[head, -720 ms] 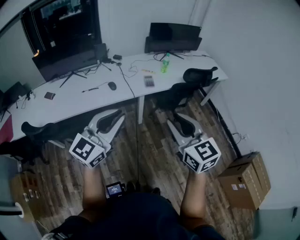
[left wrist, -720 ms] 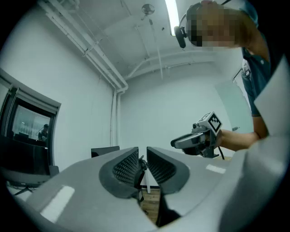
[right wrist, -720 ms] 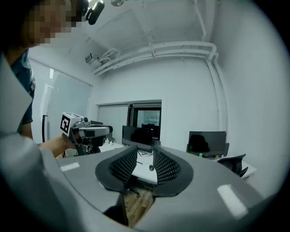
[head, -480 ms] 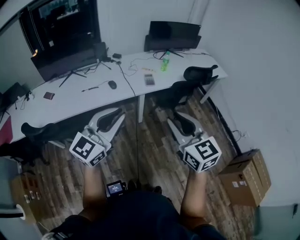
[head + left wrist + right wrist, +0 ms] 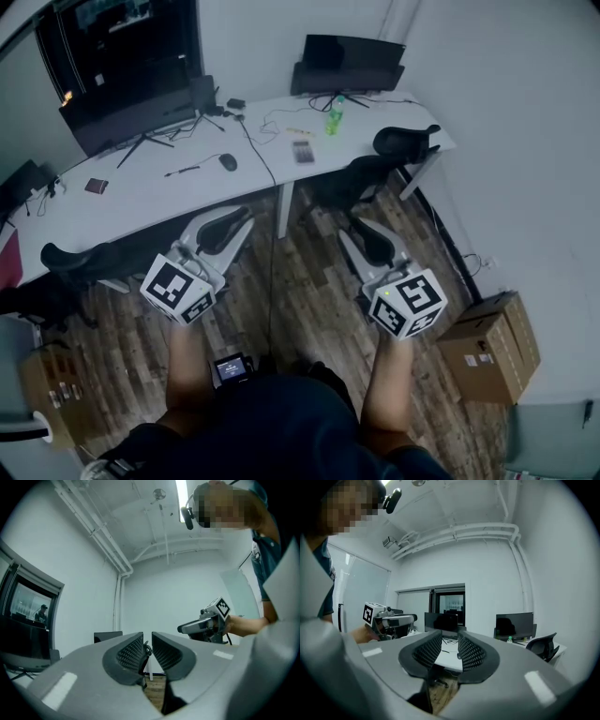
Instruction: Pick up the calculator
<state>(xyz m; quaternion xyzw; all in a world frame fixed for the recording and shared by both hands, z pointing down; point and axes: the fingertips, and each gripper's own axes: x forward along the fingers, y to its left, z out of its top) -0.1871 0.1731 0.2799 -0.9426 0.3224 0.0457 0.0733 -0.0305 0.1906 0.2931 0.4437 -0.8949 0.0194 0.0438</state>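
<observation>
The calculator (image 5: 302, 152) lies near the front edge of the white bench (image 5: 169, 202), at 12 o'clock in the head view, with a green bottle (image 5: 331, 121) at its 1 o'clock. Since half a second ago it has slid slightly up the frame and smeared, so I read head motion, not progress. The left gripper (image 5: 242, 221), at its 7 o'clock, is pressed together and empty. The right gripper (image 5: 354, 230), at 5 o'clock, shows only a slit and holds nothing. Both hang over the floor, well short. The keys are unreadable, and neither gripper view picks the calculator out.
</observation>
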